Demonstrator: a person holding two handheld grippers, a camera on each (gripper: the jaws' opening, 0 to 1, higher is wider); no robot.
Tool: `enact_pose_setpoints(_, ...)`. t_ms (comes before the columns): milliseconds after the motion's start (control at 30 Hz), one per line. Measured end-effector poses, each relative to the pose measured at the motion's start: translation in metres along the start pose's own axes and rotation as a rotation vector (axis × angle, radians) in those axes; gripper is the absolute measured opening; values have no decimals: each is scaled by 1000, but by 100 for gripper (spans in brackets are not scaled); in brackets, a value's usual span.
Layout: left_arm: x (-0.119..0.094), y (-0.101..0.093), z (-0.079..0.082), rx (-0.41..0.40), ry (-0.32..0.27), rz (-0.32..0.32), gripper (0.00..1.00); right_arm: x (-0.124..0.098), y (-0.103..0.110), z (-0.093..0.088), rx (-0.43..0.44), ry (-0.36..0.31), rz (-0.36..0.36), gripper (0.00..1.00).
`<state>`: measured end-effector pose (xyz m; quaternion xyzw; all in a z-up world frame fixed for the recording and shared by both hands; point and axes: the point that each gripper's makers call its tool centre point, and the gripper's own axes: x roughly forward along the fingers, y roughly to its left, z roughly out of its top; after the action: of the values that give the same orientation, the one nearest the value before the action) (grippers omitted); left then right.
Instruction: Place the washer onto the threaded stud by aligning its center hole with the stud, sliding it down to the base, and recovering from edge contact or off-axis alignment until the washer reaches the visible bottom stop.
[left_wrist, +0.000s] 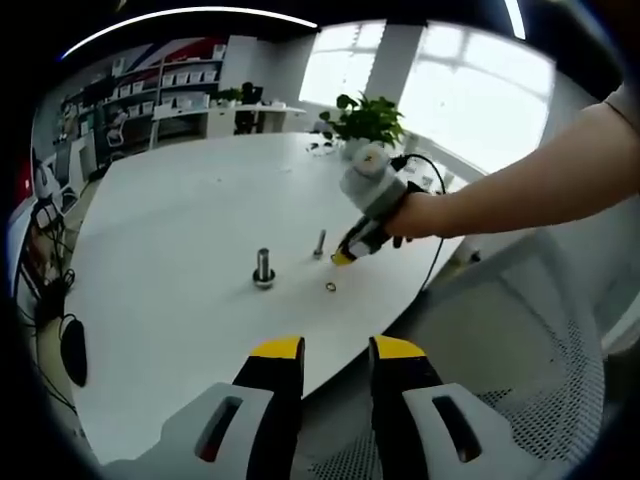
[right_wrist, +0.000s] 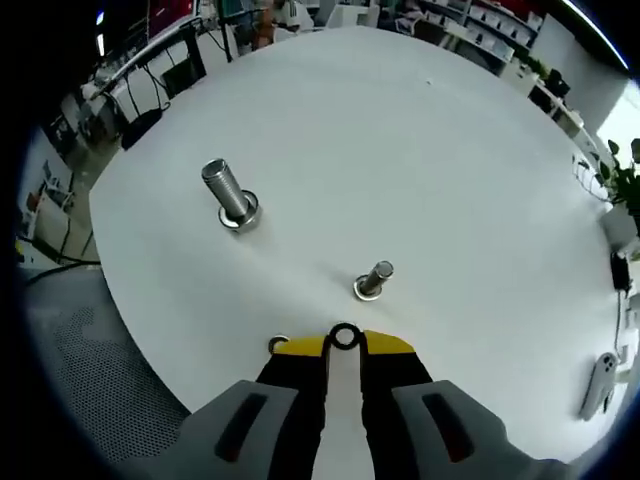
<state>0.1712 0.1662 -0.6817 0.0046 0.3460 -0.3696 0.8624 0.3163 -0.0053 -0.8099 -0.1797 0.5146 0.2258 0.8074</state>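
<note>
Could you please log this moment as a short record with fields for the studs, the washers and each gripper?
surface: white table
large stud: upright, washer at its base
small stud: upright, washer at its base
held washer: pinched at the right gripper tips, short of the small stud
loose washer: flat on the table beside the right gripper
left gripper: open, holding nothing

A second washer (right_wrist: 279, 345) lies half hidden behind the right jaws.

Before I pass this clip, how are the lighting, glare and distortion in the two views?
Left gripper view: bright windows wash out behind the plant, and fisheye bends the table edge. Right gripper view: even light, soft shadows beside the large stud and small stud; the washer in the right gripper looks sharp.
</note>
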Motion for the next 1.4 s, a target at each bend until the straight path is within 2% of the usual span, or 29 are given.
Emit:
enact_pose_setpoints(100,0,1,-1,-7,5,1,24,-6,-1,4,35,-40,3,13)
enact_pose_setpoints(233,0,1,0,-11,-2,3,24,-9,-3,3,13,-37,-11,13)
enact_pose_setpoints(400,-1,1,0,-12,-6,4,24,-21,-7,21,5,-96,-22,13)
enact_pose_setpoints(633,-1,1,0,-13,-6,4,24,-33,-5,28,-43,-142,-54,13)
enact_pose_setpoints(733,-1,2,1,-12,-12,7,24,-30,-4,26,-106,-129,-63,13)
enact_pose_setpoints(933,-1,1,0,-10,-8,4,24,-32,-11,38,-61,-155,-68,13)
enact_pose_setpoints(1067,-1,1,1,-8,-10,6,24,-27,-13,44,-82,-145,-74,13)
enact_pose_setpoints(1400,-2,3,0,-11,-6,13,24,-18,-15,45,-91,-118,-77,13)
